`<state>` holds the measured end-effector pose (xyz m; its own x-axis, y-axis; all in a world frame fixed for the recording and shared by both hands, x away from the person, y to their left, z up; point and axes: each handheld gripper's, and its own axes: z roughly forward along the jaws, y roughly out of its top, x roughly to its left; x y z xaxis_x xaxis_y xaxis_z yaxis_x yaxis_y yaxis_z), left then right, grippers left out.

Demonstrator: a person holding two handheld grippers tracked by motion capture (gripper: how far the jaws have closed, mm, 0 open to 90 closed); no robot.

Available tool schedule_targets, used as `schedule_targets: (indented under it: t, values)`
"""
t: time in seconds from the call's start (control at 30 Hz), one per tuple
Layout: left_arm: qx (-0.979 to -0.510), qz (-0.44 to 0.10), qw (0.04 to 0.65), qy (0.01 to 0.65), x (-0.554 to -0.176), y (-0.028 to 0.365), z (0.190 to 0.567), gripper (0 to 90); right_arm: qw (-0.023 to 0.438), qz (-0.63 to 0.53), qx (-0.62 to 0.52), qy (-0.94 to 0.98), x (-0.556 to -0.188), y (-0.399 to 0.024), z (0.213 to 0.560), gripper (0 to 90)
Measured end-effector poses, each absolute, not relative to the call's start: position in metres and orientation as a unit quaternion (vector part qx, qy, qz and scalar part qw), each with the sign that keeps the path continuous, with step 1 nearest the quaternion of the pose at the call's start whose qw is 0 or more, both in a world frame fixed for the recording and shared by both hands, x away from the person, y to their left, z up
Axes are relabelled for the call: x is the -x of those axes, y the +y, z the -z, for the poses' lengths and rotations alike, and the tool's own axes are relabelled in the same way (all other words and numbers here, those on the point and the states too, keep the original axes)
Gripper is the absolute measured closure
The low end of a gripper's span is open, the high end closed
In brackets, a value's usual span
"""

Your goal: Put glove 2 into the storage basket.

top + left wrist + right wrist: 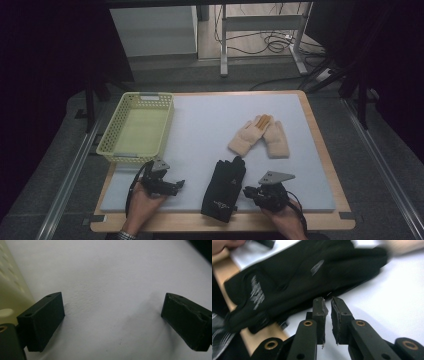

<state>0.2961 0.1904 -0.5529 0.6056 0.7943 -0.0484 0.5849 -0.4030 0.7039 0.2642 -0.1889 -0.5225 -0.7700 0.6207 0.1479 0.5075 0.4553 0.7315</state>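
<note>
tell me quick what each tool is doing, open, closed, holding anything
left tool: open, nothing between its jaws, over the white mat.
right tool: closed, empty, right beside the black gloves.

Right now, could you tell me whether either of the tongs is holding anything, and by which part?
Nothing is held. The right tongs are nearly shut and empty, just short of the black gloves. The left tongs stand open over the bare mat.

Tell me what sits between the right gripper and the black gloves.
Nothing visible. The right gripper, fingers nearly together, is right beside the black gloves, with bare white mat between them.
</note>
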Motion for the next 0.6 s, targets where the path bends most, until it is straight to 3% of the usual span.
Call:
schedule_targets:
  t: [0.6]
  values:
    - [-0.825,-0.162,0.337,0.423,-0.291,0.203,0.551,4.5,0.064,-0.405,-0.312,0.857,-0.287,-0.123,0.537,78.5]
